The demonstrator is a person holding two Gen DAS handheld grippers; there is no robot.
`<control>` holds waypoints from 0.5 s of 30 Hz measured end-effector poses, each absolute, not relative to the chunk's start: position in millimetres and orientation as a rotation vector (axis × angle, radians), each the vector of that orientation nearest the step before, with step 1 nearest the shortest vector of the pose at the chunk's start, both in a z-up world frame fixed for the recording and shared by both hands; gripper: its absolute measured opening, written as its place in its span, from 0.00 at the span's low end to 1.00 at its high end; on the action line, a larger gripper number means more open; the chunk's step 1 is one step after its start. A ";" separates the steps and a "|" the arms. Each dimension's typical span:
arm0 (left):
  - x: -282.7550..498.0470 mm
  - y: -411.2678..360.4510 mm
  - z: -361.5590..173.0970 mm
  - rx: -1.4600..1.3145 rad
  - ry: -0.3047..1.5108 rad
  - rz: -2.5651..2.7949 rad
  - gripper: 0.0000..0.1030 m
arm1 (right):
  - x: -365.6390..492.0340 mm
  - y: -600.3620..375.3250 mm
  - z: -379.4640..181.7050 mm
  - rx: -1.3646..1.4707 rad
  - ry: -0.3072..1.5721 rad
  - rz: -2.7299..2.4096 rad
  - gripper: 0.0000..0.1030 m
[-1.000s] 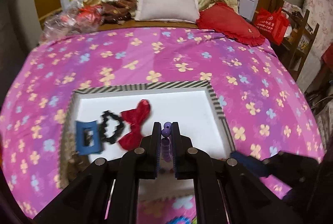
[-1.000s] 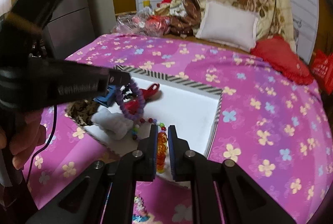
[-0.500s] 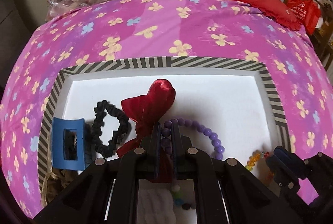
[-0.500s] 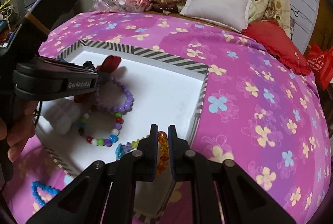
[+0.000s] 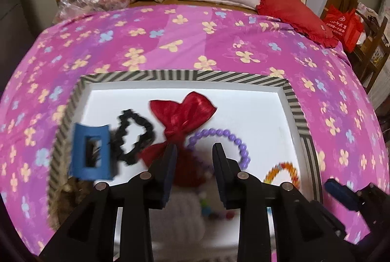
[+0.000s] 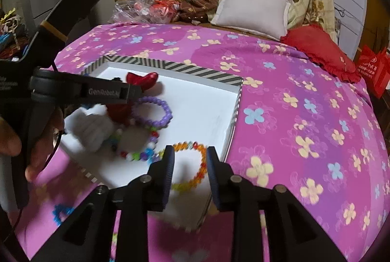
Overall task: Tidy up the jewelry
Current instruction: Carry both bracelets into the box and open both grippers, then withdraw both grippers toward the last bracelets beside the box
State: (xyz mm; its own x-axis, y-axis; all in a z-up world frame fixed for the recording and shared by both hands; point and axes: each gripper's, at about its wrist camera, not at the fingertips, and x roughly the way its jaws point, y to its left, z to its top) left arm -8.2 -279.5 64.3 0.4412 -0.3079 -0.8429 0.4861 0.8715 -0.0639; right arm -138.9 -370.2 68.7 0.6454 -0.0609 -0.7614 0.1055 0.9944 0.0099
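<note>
Left wrist view: left hand-held gripper [image 5: 193,148] is being held jaws apart over the white tray [image 5: 256,106] on the bed [image 5: 219,42]; nothing is being pinched, jaws have just been opening.
Purple bracelet [image 5: 234,137]: is lying flat on the tray floor, just ahead of and right of the left jaws; one arc is running under the gap, no pad is seen pressing on it.
Right hand-held gripper [image 6: 190,156]: jaws are being held partly apart, having just been opening; nothing is being gripped.
Orange bracelet [image 6: 195,167]: is lying flat at the tray's near right corner, its ring sitting between and just ahead of the right jaws.
Axis: both bracelets are rings lying flat, so no long axis is being offered.
Nearer hand: left for purple, right for orange.
Other tray items: red bow [image 5: 182,115], black scrunchie [image 5: 134,137], blue hair claw [image 5: 91,152], multicolour bead bracelet [image 6: 139,147], white knitted piece [image 6: 90,125] are lying left of centre.
Loose item: blue beaded piece [image 6: 61,213] is lying on the bed outside the tray, near left in the right wrist view; blurred.
Judgement: both bracelets are probably being released; the blue piece is looking like the next pick.
</note>
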 end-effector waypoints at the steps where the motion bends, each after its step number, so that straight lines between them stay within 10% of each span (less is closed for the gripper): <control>1: -13.1 -275.3 67.4 0.206 0.989 -0.496 0.41 | -144.3 -366.6 72.0 0.049 0.860 -0.091 0.32; 15: -98.1 -209.9 83.2 0.225 0.896 -0.500 0.41 | -209.8 -320.2 89.4 0.062 0.820 -0.076 0.40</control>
